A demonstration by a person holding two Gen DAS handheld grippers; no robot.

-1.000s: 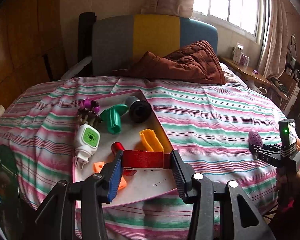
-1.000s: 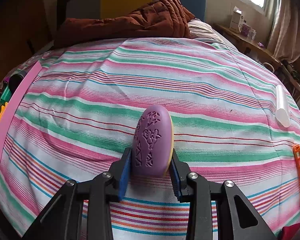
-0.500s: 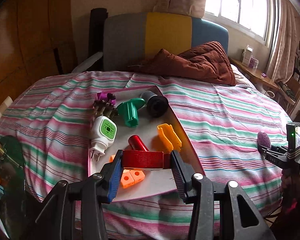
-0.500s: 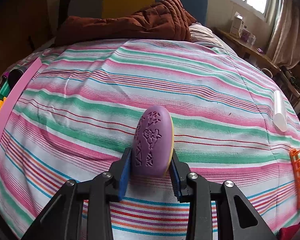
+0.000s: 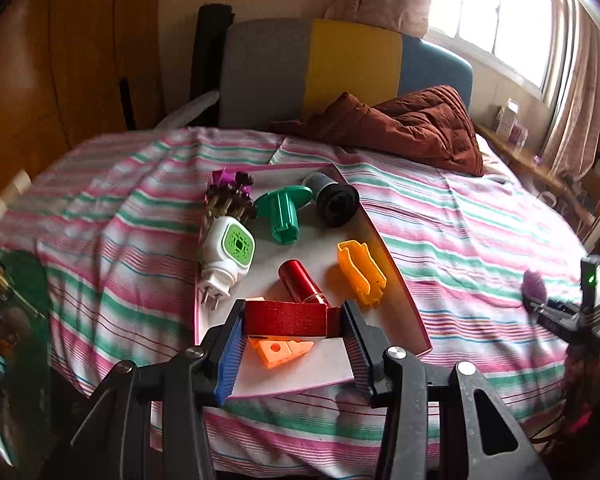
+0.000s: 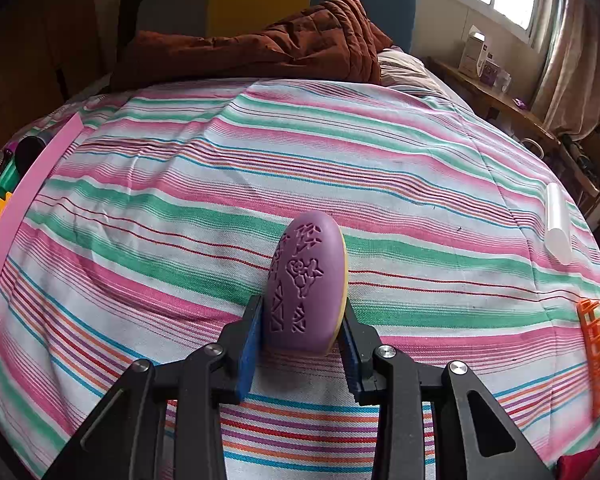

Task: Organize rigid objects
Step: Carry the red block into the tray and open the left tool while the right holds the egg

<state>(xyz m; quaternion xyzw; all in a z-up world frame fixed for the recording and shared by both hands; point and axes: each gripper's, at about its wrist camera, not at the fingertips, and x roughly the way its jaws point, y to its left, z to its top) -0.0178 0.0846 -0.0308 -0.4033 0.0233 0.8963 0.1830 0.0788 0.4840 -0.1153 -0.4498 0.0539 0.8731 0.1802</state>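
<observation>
My left gripper (image 5: 294, 326) is shut on a red glittery tape roll (image 5: 286, 318), held above the near part of a pink-edged tray (image 5: 396, 276). On the tray lie a white-and-green plug device (image 5: 228, 254), a green spool (image 5: 284, 214), a black cylinder (image 5: 336, 202), a yellow piece (image 5: 360, 272), a red cylinder (image 5: 300, 282), orange blocks (image 5: 280, 350) and a purple-topped object (image 5: 230, 196). My right gripper (image 6: 300, 334) is shut on a purple oval box (image 6: 306, 284) above the striped bedspread (image 6: 380, 168); it also shows at the right of the left wrist view (image 5: 540, 296).
The tray's pink edge (image 6: 28, 200) shows far left in the right wrist view. A clear tube (image 6: 558, 228) and an orange rack (image 6: 598, 360) lie at the bed's right. A brown quilt (image 5: 400, 126) lies by the headboard. A glass side table (image 5: 8, 320) stands at left.
The left gripper has drawn back and left with the red roll, so the tray sits farther right and more of it shows. The right gripper has barely moved.
</observation>
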